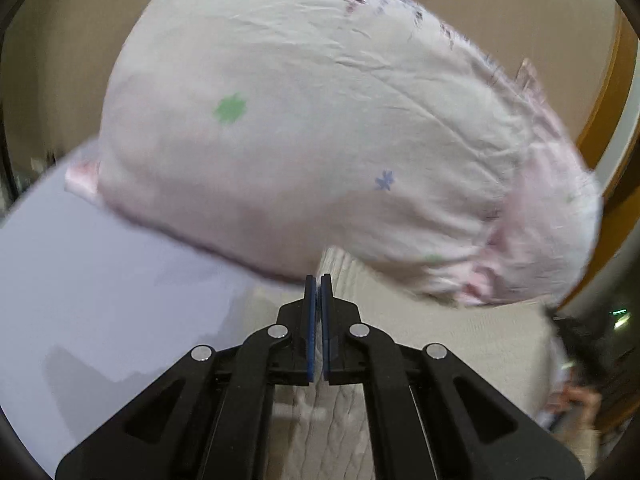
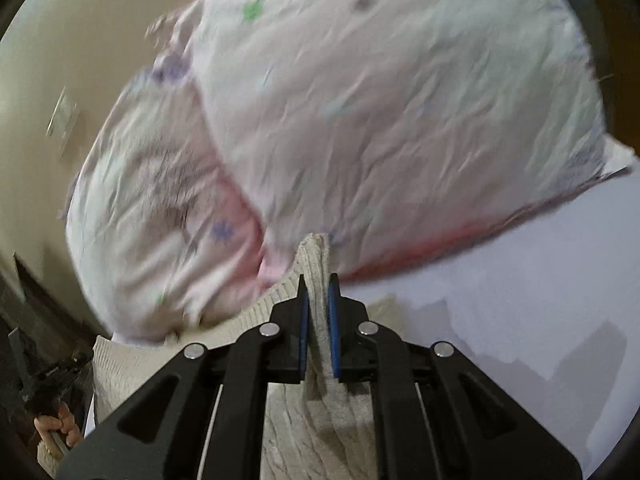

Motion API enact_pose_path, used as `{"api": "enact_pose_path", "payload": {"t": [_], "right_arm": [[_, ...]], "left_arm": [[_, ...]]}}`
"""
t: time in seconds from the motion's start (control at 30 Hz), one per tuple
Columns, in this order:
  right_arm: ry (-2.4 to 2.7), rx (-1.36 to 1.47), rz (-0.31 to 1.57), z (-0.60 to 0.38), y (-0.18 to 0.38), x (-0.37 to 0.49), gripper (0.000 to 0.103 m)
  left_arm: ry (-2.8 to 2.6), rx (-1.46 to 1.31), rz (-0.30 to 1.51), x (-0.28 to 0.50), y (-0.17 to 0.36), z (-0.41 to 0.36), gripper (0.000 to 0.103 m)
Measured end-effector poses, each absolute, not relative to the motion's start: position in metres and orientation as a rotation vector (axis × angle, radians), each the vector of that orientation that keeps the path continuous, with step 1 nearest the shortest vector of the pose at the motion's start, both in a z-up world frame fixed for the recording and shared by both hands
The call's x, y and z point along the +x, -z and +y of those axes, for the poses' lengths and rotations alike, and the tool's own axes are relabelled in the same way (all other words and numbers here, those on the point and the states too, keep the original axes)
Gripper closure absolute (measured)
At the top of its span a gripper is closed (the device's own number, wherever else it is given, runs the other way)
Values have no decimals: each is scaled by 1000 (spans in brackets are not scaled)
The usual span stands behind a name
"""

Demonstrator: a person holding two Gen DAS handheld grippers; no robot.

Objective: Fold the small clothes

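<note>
A cream ribbed knit garment hangs between both grippers above a white table. My left gripper is shut on an edge of the knit, fingers almost touching. My right gripper is shut on a thick fold of the same knit garment, which stretches down and left in that view. A pale pink garment with small star prints lies bunched on the table just beyond both grippers; it also fills the right wrist view. Both views are motion-blurred.
The white table runs under the clothes. A beige wall stands behind. A wooden frame curves at the right. The other gripper and the hand holding it show at the lower left of the right wrist view.
</note>
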State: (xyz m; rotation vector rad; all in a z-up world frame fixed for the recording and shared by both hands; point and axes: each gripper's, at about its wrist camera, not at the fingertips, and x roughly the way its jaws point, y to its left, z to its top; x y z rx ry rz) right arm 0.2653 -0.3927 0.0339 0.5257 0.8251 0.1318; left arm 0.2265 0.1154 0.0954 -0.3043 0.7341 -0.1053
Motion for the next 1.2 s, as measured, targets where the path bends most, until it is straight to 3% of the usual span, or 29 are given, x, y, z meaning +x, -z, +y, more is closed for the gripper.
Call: {"api": "enact_pose_path", "payload": {"t": [0.13,0.2,0.27,0.3,0.33,0.37,0.4,0.47,0.63,0.73,0.83,0.87,0.9,0.93,1.07,1.2], "right_arm": [[-36,434,1057,-375,23,295,94],[-29,398,1048,-371,22,295,88],[-21,390,1015,-374,10,292,62],[-8,389,997,-377,4,289,35],[-2,394,971,-381,-3,283,26],[-23,411,929,-386,-11,274,26],[-46,425,904,-390,-16,268,25],[-96,474,856,-399,-20,255,23],[-148,587,859,-408,-4,245,22],[-167,635,888,-405,8,245,22],[-196,655,880,-404,8,240,22],[-211,670,874,-409,7,239,22],[-229,691,869,-414,6,238,22],[-239,703,864,-416,5,236,22],[-273,757,815,-436,-1,231,22],[-289,793,758,-454,-9,228,22]], "left_arm": [[49,-251,886,271,-49,95,102],[41,-278,926,277,-34,96,102],[92,-360,935,273,-34,105,102],[125,-407,935,268,-39,113,102],[155,-448,929,261,-45,122,99],[167,-465,916,254,-51,130,90],[169,-471,901,246,-56,138,59],[120,-443,875,229,-62,153,26],[102,-456,1042,211,-27,166,35],[113,-444,1031,196,-20,157,36],[172,-563,1022,186,-13,146,53],[169,-578,1025,184,-11,142,69],[163,-594,1024,182,-9,137,77],[159,-605,1017,181,-10,136,79],[310,-711,894,181,-59,109,84],[621,-697,810,204,-110,1,88]]}}
